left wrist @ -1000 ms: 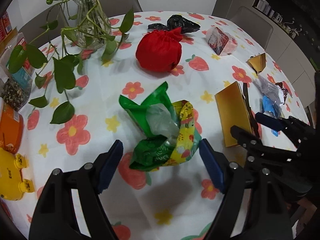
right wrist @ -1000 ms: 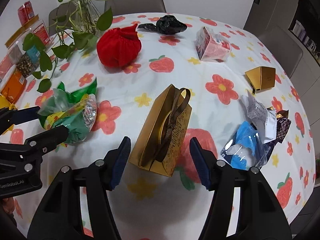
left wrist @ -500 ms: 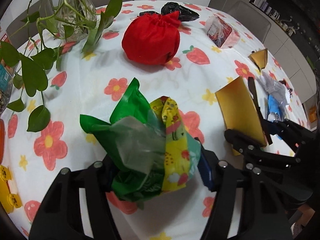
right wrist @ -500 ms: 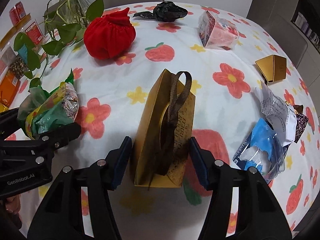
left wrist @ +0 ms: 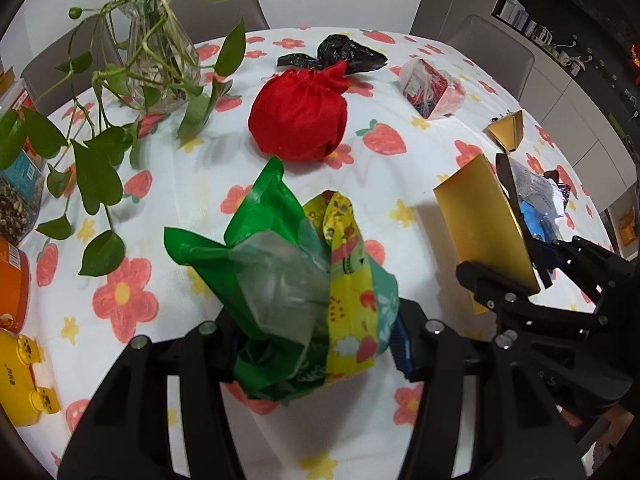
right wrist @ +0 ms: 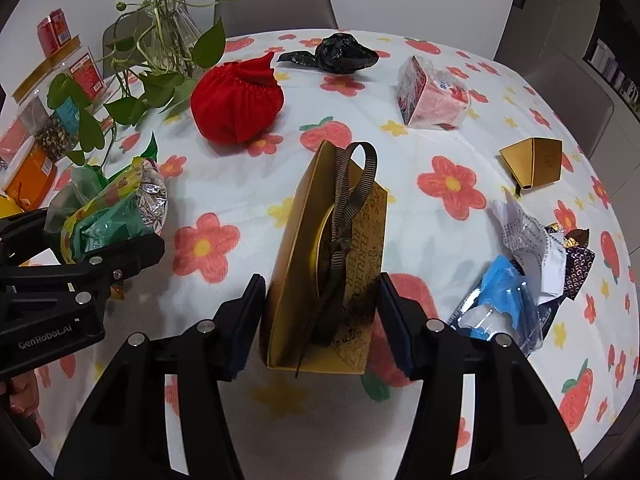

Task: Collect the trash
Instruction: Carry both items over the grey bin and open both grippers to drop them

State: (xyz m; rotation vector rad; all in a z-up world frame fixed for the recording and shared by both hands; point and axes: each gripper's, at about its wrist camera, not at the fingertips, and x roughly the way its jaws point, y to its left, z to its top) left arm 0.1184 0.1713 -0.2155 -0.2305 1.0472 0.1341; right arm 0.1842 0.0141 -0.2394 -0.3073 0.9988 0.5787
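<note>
A crumpled bundle of green and yellow wrappers [left wrist: 296, 280] sits between the jaws of my left gripper [left wrist: 316, 344]. The jaws are closing, the pads press its sides, and it hangs just above the flowered tablecloth [left wrist: 120, 320]. The right wrist view shows the same bundle [right wrist: 112, 208] in the left gripper [right wrist: 100, 256], foil side showing. A gold gift bag [right wrist: 320, 248] with brown ribbon handles stands on end between the pads of my right gripper [right wrist: 322, 320], which touch both its sides. From the left wrist view the bag [left wrist: 480, 224] is tilted up in the right gripper [left wrist: 536, 268].
Behind lie a red cloth pouch [left wrist: 298, 118], a black plastic bag [left wrist: 340, 54] and a pink packet [left wrist: 432, 88]. A small gold box [right wrist: 532, 160] and a pile of blue and white wrappers [right wrist: 520, 272] lie at right. A glass vase [left wrist: 160, 60] with trailing leaves and snack boxes [right wrist: 36, 168] crowd the left.
The left jaws closed around the wrapper bundle and it came up off the cloth. The gold bag went from lying flat to standing on end between the right pads.
</note>
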